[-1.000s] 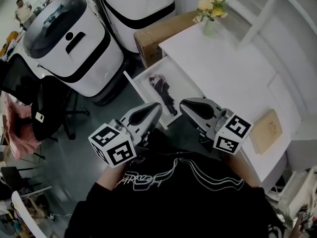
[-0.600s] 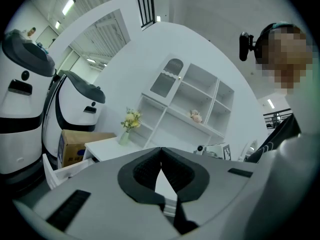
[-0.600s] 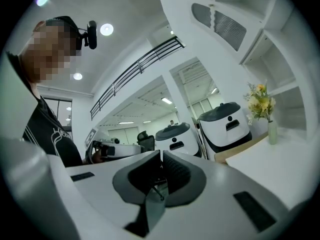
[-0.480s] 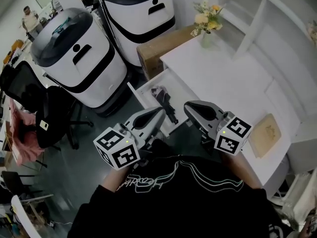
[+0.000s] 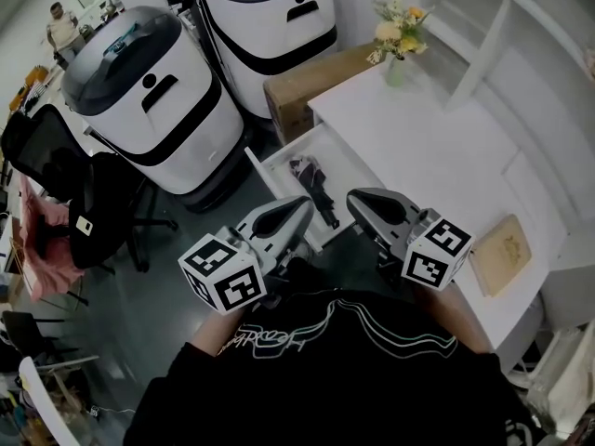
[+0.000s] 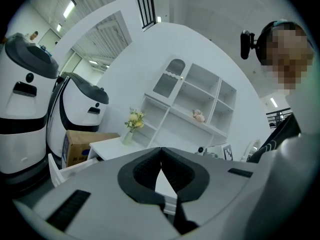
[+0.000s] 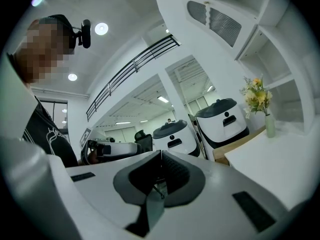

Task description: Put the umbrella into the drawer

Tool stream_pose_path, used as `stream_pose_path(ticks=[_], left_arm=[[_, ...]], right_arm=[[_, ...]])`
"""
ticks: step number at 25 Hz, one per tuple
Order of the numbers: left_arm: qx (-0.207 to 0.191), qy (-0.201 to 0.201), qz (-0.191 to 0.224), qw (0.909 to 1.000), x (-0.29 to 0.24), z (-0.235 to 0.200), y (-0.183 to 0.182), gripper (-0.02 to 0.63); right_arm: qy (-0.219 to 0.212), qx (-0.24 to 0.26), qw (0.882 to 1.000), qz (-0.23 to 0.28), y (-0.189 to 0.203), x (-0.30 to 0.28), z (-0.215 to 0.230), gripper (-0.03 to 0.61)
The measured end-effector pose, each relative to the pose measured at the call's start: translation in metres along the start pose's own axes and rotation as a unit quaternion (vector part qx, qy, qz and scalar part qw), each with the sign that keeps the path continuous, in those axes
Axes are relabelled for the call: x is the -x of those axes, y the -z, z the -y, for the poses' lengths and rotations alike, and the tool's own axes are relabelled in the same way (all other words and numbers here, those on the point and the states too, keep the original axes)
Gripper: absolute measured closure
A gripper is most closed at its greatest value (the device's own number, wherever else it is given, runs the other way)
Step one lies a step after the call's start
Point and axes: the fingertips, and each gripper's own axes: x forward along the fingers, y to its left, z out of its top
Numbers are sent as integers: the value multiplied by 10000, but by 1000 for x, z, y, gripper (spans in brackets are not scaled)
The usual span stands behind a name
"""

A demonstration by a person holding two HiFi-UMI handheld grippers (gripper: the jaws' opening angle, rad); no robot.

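A black folded umbrella (image 5: 314, 186) lies inside the open white drawer (image 5: 275, 159) at the desk's left side. Both grippers hang side by side close to the person's chest, short of the drawer and pointing towards it. My left gripper (image 5: 303, 203) is shut with nothing in it; in the left gripper view its pads (image 6: 161, 156) meet. My right gripper (image 5: 354, 197) is also shut and empty, its pads (image 7: 161, 160) pressed together. Neither gripper touches the umbrella or the drawer.
The white desk (image 5: 423, 128) carries a vase of flowers (image 5: 398, 26) and a tan board (image 5: 502, 249). A cardboard box (image 5: 307, 77) and two large white machines (image 5: 153, 100) stand beyond the drawer. Black office chairs (image 5: 88, 203) are at the left. White shelves (image 6: 192, 104) rise behind the desk.
Both grippers stay shut in about the same place. The head view has drifted a little, so the drawer and desk sit slightly differently in the picture.
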Motion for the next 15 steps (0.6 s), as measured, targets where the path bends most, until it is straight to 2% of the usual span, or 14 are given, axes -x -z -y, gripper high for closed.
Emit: stream_pose_path(ticks=[15], left_arm=[[62,-63,-43,10000,1,-3,8,594]], right_arm=[[-106,-215,9997,-68,12,-1,-3,535]])
